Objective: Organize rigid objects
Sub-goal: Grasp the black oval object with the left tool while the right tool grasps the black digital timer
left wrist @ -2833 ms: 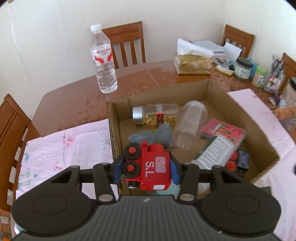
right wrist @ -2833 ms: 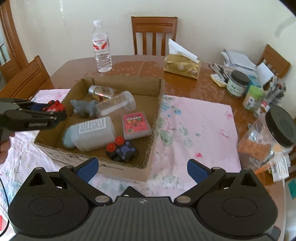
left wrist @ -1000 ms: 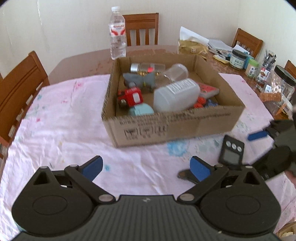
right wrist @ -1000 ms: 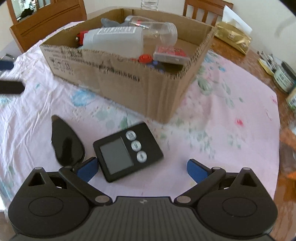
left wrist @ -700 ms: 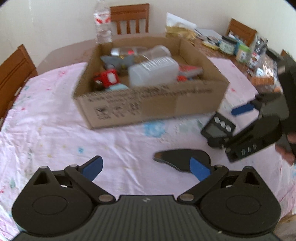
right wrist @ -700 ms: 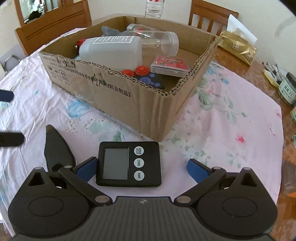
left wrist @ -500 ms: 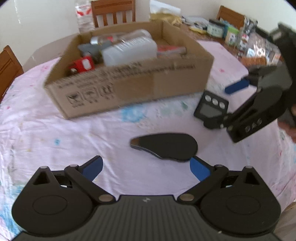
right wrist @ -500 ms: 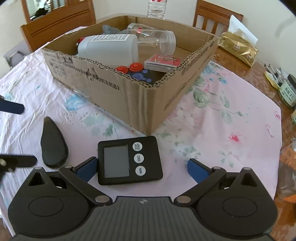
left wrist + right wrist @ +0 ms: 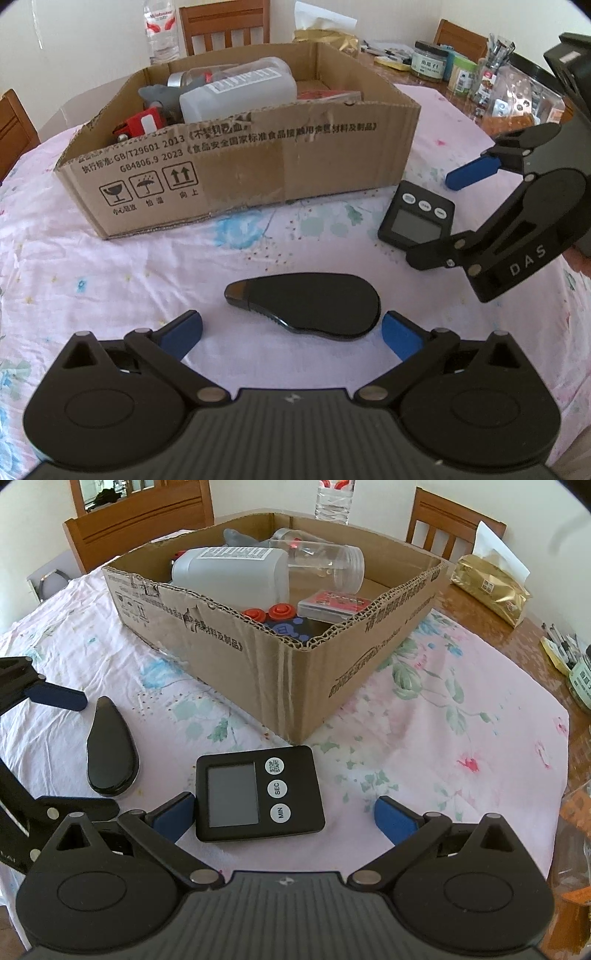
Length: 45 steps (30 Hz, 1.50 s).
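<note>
A flat black teardrop-shaped object [image 9: 310, 305] lies on the pink floral cloth just ahead of my open, empty left gripper [image 9: 291, 332]; it also shows in the right wrist view [image 9: 110, 749]. A black digital timer [image 9: 258, 792] lies between the fingers of my open right gripper [image 9: 284, 814], close to the left finger; it also shows in the left wrist view [image 9: 417, 219]. The cardboard box [image 9: 236, 170] behind holds a white bottle [image 9: 240, 94], a red toy train [image 9: 138, 123], a clear jar [image 9: 325, 563], a card box [image 9: 334, 603] and a toy with red wheels [image 9: 282, 622].
A water bottle [image 9: 160, 29] and wooden chairs [image 9: 225, 22] stand behind the box. A gold tissue pack [image 9: 491, 587] lies on the bare table at the right. Jars and pens [image 9: 443, 64] crowd the far right.
My left gripper has let go of the red train into the box, drawn back and come down toward the black teardrop object. My right gripper has come down around the timer.
</note>
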{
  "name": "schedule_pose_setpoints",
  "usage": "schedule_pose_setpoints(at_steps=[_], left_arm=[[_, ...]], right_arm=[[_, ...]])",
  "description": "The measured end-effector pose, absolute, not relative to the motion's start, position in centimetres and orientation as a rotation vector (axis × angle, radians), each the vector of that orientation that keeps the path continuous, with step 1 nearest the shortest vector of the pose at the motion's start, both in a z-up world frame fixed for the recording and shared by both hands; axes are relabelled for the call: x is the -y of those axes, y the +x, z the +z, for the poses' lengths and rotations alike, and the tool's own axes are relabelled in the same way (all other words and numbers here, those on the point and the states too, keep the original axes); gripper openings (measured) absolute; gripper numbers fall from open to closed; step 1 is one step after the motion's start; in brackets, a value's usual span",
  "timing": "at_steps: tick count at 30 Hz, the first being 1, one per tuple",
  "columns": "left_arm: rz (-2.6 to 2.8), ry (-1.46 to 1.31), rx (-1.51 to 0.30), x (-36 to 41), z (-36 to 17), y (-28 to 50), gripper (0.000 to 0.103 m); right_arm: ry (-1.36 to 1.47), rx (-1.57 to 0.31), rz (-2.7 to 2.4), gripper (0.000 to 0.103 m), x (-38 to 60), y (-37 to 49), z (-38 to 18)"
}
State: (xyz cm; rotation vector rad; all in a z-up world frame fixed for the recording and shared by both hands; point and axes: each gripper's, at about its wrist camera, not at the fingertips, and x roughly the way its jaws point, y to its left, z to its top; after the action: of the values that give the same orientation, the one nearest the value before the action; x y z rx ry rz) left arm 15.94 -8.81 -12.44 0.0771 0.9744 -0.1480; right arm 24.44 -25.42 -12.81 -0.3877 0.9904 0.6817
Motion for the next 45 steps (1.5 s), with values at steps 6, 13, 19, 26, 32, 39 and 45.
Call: schedule_pose_setpoints(at_steps=[6,13,19,26,32,39,45], left_arm=[[-0.149,0.075,-0.947,8.8,-12.6,16.5,0.103],[-0.182,0.091,-0.940,8.8,-12.6,17.1,0.103],[-0.200,0.092,-0.940,9.0,-12.2,16.9,0.090],[-0.091,0.051,-0.956,6.3,-12.0,16.6,0.090],[0.003,0.005,-0.964,3.4,-12.0,16.6,0.090],[0.009,0.006,-0.959,3.1,-11.9,16.3,0.090],[0.016,-0.002,-0.955,3.0,-12.0,16.4,0.090]], right_arm=[[-0.391,-0.981,0.693,0.103,25.5,24.3,-12.8],[-0.399,-0.981,0.711,0.103,25.6,24.4,-12.7],[-0.392,-0.979,0.699,0.103,25.6,24.2,-12.7],[-0.400,-1.005,0.693,0.103,24.4,23.6,-12.6],[-0.404,-1.000,0.706,0.103,22.5,23.1,-12.5],[-0.448,-1.027,0.761,0.103,20.9,21.3,-12.3],[-0.365,-1.034,0.700,0.098,20.6,22.0,-12.1]])
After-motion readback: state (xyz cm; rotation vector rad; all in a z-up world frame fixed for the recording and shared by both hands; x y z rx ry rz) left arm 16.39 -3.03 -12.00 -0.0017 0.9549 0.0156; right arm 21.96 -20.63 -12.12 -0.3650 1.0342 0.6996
